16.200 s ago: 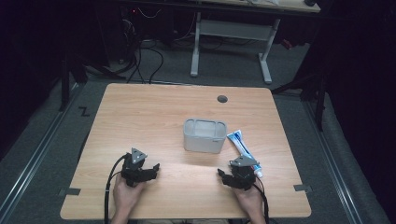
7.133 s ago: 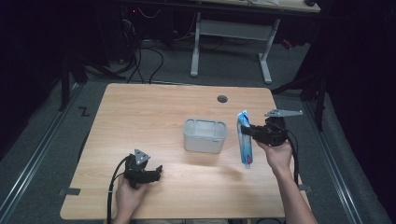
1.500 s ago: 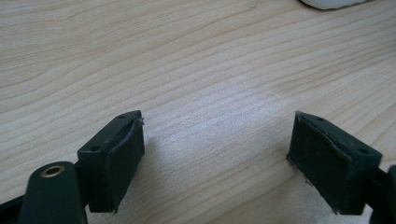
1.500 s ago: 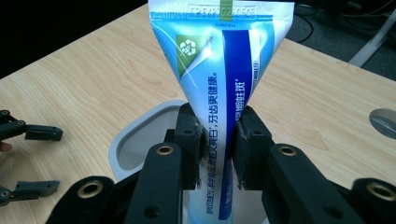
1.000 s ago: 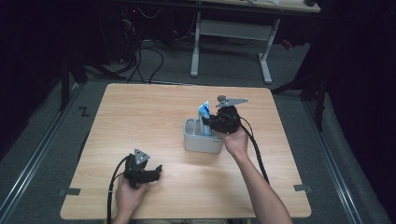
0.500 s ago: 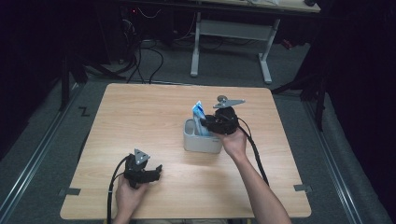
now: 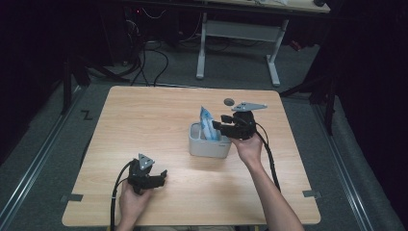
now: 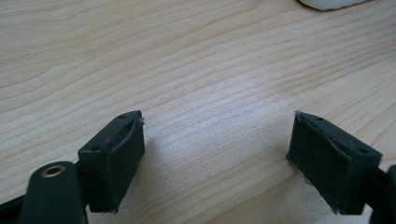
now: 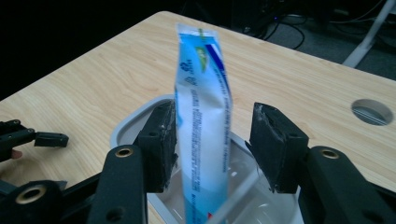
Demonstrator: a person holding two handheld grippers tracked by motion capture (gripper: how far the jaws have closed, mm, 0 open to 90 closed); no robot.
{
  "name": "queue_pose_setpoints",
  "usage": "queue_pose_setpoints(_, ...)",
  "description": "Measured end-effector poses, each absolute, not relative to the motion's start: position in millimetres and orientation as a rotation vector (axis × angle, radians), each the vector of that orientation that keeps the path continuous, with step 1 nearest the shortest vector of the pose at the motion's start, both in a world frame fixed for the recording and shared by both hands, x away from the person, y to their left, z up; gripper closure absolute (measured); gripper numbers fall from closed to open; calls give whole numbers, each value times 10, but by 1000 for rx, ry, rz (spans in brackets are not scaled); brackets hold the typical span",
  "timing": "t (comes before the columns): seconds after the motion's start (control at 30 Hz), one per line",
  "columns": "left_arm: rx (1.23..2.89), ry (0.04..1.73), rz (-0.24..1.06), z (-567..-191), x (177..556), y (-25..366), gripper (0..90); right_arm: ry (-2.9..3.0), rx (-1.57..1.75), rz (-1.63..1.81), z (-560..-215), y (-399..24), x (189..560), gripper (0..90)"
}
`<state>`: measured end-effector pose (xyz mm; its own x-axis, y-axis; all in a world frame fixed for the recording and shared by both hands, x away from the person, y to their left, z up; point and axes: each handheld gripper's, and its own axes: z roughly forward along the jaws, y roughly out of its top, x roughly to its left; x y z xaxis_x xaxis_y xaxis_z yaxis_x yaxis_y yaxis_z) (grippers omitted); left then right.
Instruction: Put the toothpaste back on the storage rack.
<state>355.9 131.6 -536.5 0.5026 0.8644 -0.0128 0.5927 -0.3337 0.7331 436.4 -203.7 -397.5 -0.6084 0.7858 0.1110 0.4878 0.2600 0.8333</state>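
So the right gripper (image 9: 212, 149) is hanging right over the translucent grey plastic tub (image 9: 135, 119), and standing between its two black pads (image 9: 161, 140) is the tall white-and-blue plastic tube pack (image 9: 205, 140). The pack's long axis runs pretty much straight up and down: bottom end down inside the tub, flat crimped top end pointing up past the jaws. In the high view it leans a touch away from the gripper, towards the tub's far-left side (image 7: 208, 126).

The jaws have just been opening, and they're now about two-thirds apart. There's a clear gap between the pack and the pad on the right of the gripper view. On the other side the pack sits right up against the pad; can't honestly tell if it's touching there or just beside it. Either way it's not being squeezed any more, so it's let go and propped up by the tub.

Farther off, past the tub and well apart from this gripper, the left gripper (image 7: 144, 177) sits low on the light wooden table (image 7: 144, 115) near the person's edge. Its jaws are spread wide with nothing but bare wood grain between them (image 8: 215, 158).

Beyond the right gripper there's a round grey cable hole (image 9: 372, 112) in the tabletop.
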Motion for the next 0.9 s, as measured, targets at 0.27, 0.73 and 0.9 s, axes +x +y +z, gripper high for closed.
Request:
queue_pose_setpoints(0.27, 2054, 1191, 505, -5365, 3558, 1316, 184, 2154, 1200, 1314, -3931, -2218, 4292, 517)
queue_pose_setpoints(0.73, 2058, 1180, 493, -5367, 3565, 1315, 173, 2109, 1204, 1334, -3874, -2434, 4172, 523)
queue_pose_setpoints(0.9, 2059, 1179, 493, -5367, 3565, 1316, 173, 2091, 1206, 1352, -3856, -2516, 4154, 511)
